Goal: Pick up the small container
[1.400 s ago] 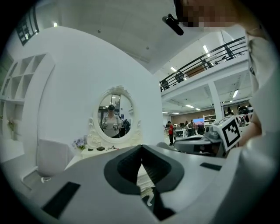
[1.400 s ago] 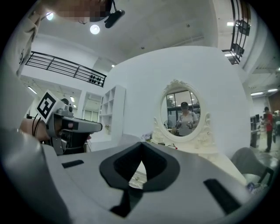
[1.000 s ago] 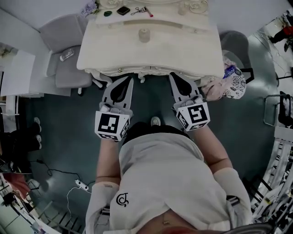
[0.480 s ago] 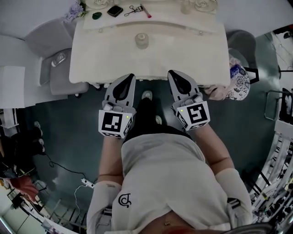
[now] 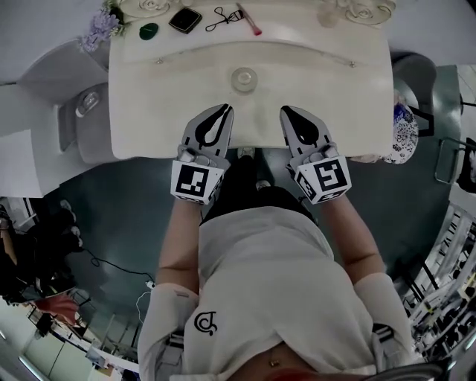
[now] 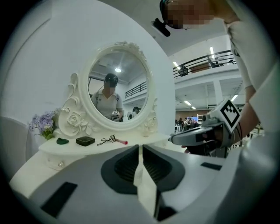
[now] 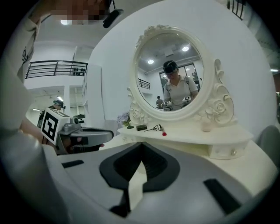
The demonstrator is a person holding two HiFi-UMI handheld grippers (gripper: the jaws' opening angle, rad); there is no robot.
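Left gripper and right gripper are both pinched together, empty; best to spread one wide, then reach farther to straddle the small container.

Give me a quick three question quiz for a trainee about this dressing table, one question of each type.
1. True or false: the left claw and the right claw are both shut and empty.
2. Where is the small container? A) on the table, ahead of the two claws; B) on the raised shelf; C) on the floor.
3. On the raised shelf, what lies between the green item and the eyelash curler?

Key: 1 true; 2 A; 3 the black box.
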